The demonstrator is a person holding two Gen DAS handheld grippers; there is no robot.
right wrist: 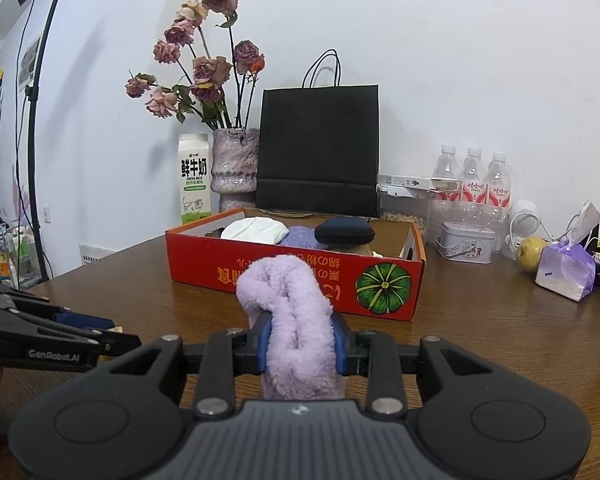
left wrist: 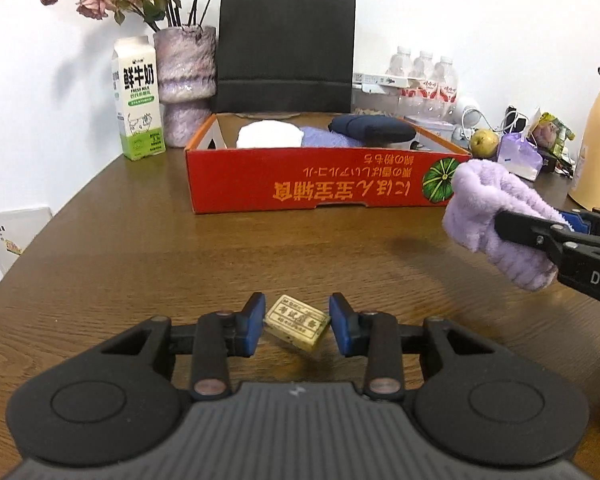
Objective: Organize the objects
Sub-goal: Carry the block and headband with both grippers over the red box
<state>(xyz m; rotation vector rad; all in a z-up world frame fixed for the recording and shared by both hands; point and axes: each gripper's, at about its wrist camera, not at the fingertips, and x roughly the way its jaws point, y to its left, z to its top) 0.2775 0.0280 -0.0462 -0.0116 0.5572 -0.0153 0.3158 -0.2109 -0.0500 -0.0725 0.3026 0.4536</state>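
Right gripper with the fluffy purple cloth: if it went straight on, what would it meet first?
Probably the red box: the right gripper points at its front wall, with bare table between, though depth is unclear.

Even, fairly bright indoor light; soft shadows of the dried flowers [right wrist: 204,60] fall leftward on the white wall [right wrist: 460,60]. Mild sheen on the wooden desk [left wrist: 140,248]. Strong fisheye bending and dark vignette corners in both views; focus acceptable throughout.
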